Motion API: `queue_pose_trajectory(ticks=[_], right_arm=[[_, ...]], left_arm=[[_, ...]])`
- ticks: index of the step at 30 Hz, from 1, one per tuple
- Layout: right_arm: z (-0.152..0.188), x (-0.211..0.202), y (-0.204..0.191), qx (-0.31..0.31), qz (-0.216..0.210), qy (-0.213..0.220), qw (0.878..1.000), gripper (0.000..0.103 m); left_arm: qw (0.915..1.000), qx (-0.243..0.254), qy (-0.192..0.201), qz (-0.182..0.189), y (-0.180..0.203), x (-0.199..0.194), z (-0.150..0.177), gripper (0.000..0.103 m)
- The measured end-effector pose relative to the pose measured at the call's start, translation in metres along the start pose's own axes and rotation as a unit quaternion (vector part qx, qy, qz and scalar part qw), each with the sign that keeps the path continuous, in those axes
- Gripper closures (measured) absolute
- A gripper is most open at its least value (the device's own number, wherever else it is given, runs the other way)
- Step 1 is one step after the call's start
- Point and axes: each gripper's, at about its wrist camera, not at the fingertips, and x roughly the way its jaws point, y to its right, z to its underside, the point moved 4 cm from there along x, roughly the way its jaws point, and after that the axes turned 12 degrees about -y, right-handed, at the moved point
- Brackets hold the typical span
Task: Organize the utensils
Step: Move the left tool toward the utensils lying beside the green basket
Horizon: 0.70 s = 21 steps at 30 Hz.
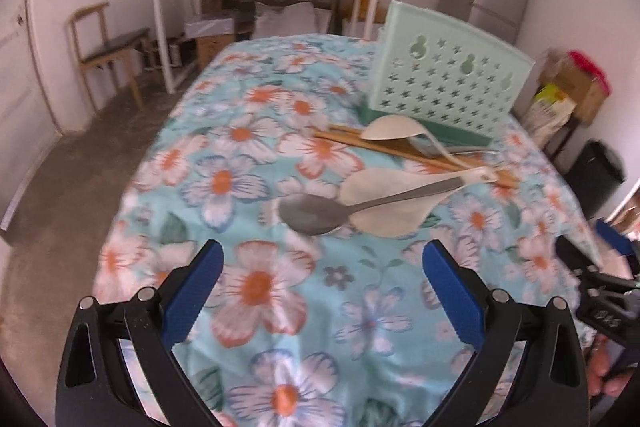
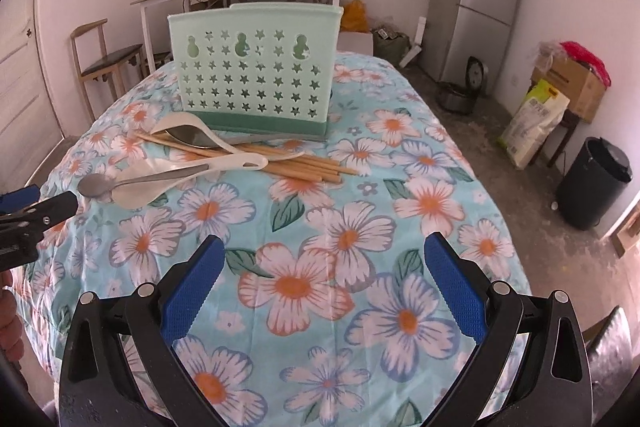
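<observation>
Two tongs, both released and empty, hang above a bench (image 2: 472, 163) draped in a blue floral cloth (image 1: 280, 307). The left tongs (image 1: 322, 293) have their blue pads (image 1: 192, 297) spread wide over the near part of the cloth; the right tongs (image 2: 324, 289) are spread likewise, farther right along the bench. In the right wrist view the left tongs appear at the left edge, level with the spoon bowl.

Task items lie in one loose heap beyond both tongs, well apart from the pads. Nearest is a metal spoon (image 1: 320, 213), its bowl toward the left tongs and its handle running far-right across a white rice paddle (image 1: 384, 205). Behind these, a bundle of wooden chopsticks (image 2: 304, 163) lies flat on the cloth, fanned toward the right. A white ladle-type spoon (image 1: 392, 129) rests on the chopsticks, with a second metal spoon (image 2: 192, 138) partly under it.

At the far side of the heap stands a mint-green utensil holder (image 2: 256, 75), upright, pierced with star-shaped holes, on a darker green base; the chopsticks and ladle lie just before it.

From the left tongs the heap is ahead and slightly right; from the right tongs, ahead and left.
</observation>
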Motion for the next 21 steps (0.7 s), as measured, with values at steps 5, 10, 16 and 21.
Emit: queue_pose_trajectory(ticks=[5,10,16,21], right_arm=[[0.003,0.004,-0.001,-0.002,-0.011,-0.003,1.000,0.008],[0.006,0.010,0.000,0.005,-0.013,-0.009,1.000,0.008],[0.011,0.017,-0.006,-0.011,-0.011,-0.018,1.000,0.008],[0.016,0.027,-0.013,-0.024,-0.013,-0.029,0.999,0.008]], left_arm=[[0.9999,-0.003,0.002,0.016,0.000,0.005,0.000,0.006],[0.9992,-0.008,-0.025,0.030,0.000,0.015,0.000,0.006],[0.9991,-0.007,-0.042,0.003,-0.005,0.032,0.008,0.006],[0.9985,-0.006,-0.053,-0.009,-0.007,0.042,0.012,0.005]])
